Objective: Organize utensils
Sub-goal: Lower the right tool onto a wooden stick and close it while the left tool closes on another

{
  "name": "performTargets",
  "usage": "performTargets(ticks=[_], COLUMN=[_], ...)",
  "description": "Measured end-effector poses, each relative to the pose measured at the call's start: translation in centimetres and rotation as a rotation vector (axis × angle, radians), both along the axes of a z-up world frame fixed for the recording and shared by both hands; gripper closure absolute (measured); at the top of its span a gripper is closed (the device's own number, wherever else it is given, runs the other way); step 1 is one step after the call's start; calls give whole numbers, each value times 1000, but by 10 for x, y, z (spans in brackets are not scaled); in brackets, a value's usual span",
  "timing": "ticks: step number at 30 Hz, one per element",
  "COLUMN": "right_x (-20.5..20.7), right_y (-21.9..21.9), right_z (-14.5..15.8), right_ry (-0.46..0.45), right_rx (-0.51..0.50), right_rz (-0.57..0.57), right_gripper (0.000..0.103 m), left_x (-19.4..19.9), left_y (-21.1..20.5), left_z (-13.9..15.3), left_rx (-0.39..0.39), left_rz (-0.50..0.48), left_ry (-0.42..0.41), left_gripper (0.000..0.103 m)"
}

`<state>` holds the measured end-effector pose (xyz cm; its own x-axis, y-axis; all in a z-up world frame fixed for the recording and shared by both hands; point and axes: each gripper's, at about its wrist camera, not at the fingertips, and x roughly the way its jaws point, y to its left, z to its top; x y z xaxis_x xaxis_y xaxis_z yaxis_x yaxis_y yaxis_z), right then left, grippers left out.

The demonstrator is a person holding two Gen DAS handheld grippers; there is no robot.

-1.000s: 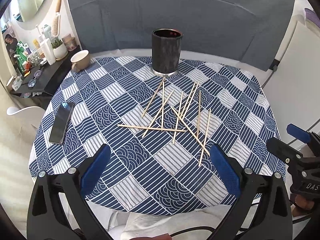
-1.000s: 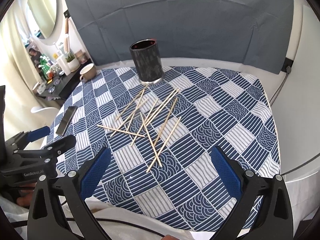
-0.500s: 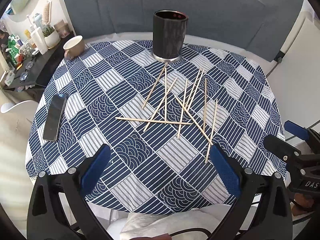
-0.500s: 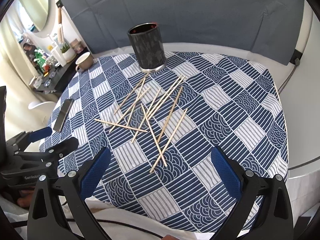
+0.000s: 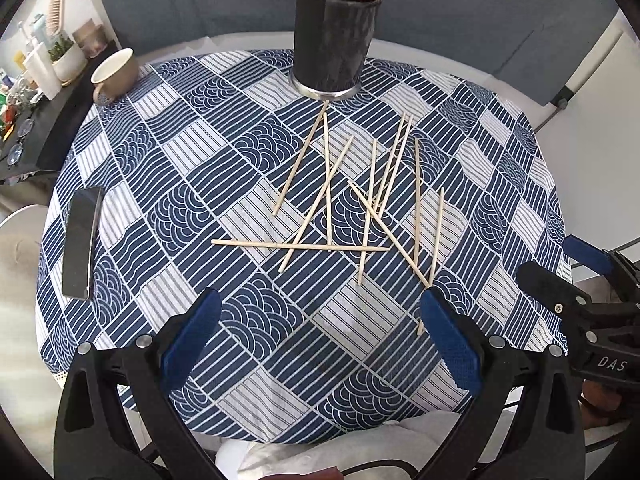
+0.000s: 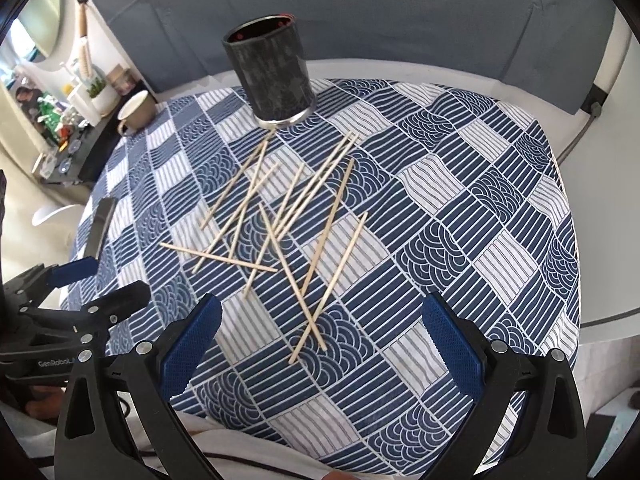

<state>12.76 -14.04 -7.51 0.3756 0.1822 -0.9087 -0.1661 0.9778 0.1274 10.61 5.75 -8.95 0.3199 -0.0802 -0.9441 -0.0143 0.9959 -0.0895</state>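
Note:
Several wooden chopsticks (image 5: 360, 200) (image 6: 296, 216) lie scattered and crossed in the middle of a round table under a blue patterned cloth (image 5: 168, 216) (image 6: 480, 220). Behind them a dark cylindrical holder (image 5: 334, 40) (image 6: 272, 72) stands upright. My left gripper (image 5: 320, 328) hangs open above the near edge of the table, nothing between its blue pads. My right gripper (image 6: 320, 332) is open too, over the near ends of the chopsticks. Each gripper shows at the edge of the other's view: the right one (image 5: 572, 280), the left one (image 6: 92, 292).
A black phone (image 5: 82, 240) lies at the table's left edge. A beige mug (image 5: 114, 70) (image 6: 138, 112) sits at the back left. A dark side shelf (image 5: 36, 120) with bottles and a plant stands left of the table. A grey padded panel (image 6: 360, 12) rises behind.
Both grippers have moved forward and lower toward the table, so the chopsticks and holder appear closer. Both stayed open. Nothing on the table moved.

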Motion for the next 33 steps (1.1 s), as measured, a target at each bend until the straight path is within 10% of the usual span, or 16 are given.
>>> performTargets(ticks=[19, 33], right_x=[69, 92], right_y=[-9, -10], right_z=[-85, -134], right_ry=[174, 271], right_rx=[-68, -111], right_rz=[-139, -174], right_gripper=[8, 8], left_x=[75, 126], left_y=[16, 38], left_z=[-56, -93], left_rx=[-14, 118], left_rz=[-41, -47], left_ry=[132, 119], left_gripper=[6, 6])
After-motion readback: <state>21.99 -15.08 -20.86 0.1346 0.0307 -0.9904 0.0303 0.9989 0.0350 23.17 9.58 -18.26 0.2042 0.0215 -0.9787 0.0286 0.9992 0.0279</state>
